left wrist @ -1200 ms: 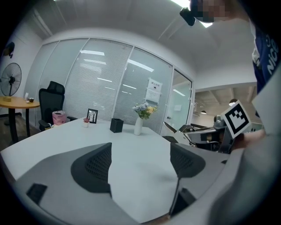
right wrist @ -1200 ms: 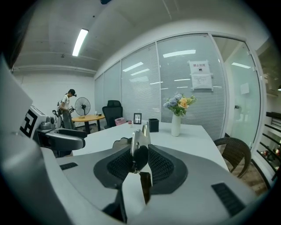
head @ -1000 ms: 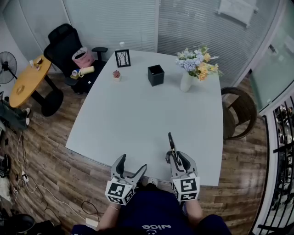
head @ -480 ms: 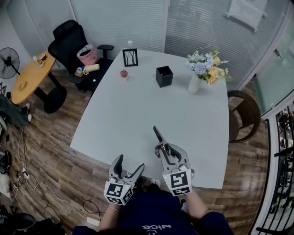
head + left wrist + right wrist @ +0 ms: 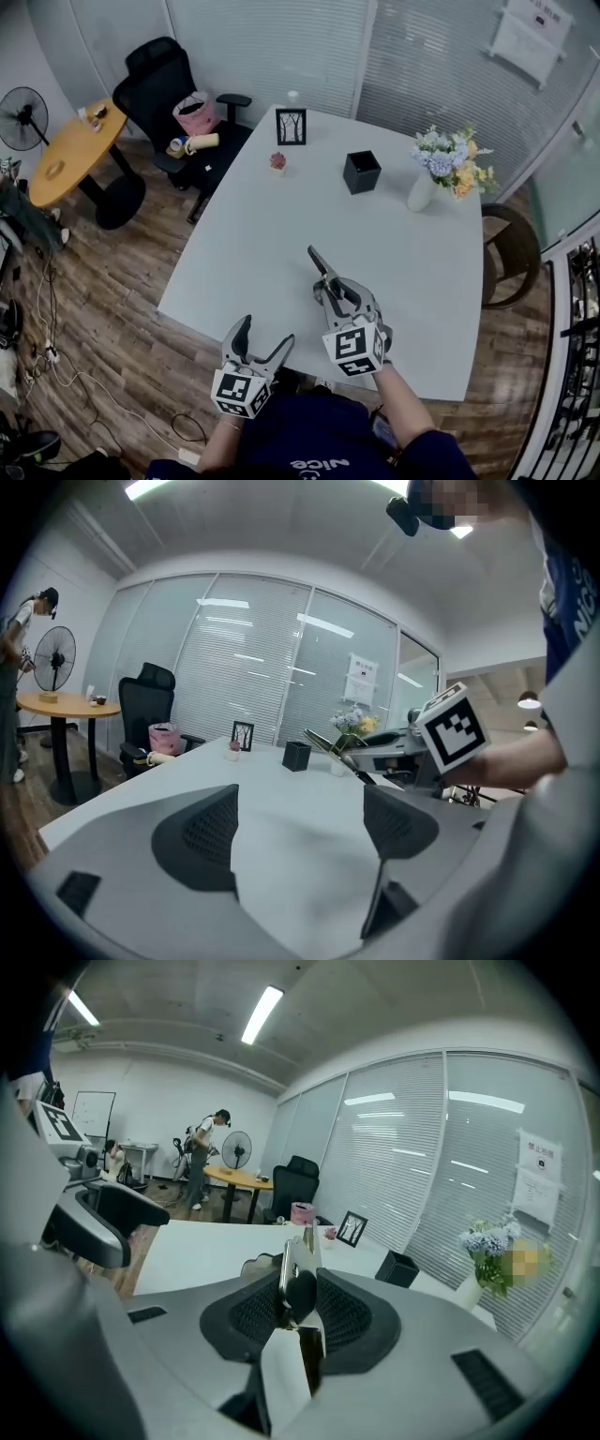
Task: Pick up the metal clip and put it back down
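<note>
Clip [image 5: 321, 265], grasped by the right gripper [image 5: 336, 295], now leans more to the left above the table [image 5: 272, 216], so only putting down remains; left gripper [image 5: 267, 333] hangs released.

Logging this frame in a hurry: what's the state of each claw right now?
Left claw: open, nothing between its jaws.
Right claw: closed on the metal clip.

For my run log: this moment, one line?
right hand-held gripper: shut on metal clip, above table | left hand-held gripper: open, empty
</note>
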Demonstrator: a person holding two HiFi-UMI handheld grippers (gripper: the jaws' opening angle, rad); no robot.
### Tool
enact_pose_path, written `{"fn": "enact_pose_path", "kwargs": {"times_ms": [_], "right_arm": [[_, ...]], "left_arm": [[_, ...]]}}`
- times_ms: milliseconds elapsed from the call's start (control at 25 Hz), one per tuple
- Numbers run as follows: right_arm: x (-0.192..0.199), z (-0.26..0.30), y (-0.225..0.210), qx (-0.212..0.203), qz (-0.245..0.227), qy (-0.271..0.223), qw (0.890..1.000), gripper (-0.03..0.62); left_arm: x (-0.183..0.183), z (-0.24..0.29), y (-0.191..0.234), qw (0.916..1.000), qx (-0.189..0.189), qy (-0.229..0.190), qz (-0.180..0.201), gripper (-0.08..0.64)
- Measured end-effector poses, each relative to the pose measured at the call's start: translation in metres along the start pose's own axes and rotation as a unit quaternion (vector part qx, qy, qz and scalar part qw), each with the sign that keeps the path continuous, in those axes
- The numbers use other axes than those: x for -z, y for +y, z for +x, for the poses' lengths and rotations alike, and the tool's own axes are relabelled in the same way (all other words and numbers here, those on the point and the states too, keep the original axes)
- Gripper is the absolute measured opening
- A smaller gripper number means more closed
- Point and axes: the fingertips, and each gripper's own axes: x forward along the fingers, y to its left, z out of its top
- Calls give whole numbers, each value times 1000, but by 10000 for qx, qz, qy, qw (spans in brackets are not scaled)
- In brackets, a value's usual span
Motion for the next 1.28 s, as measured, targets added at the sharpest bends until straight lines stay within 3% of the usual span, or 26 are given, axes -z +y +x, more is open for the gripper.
{"fn": "enact_pose_path", "kwargs": {"times_ms": [400,800,1000,1280], "right_arm": [[9,79,-1,40,-730,541,9959,110],[38,145,0,-8,-1037,1130,9882,110],[60,172,-3,-120,-847,1464,9855,110],[94,197,-7,-154,-1226,1965,9727,112]], "left_arm": [[-8,11,49,10000,61,-19,-13,406],[-17,29,93,9997,210,40,88,405],[-21,37,107,9996,258,121,41,407],[-15,37,118,9991,261,322,65,405]]}}
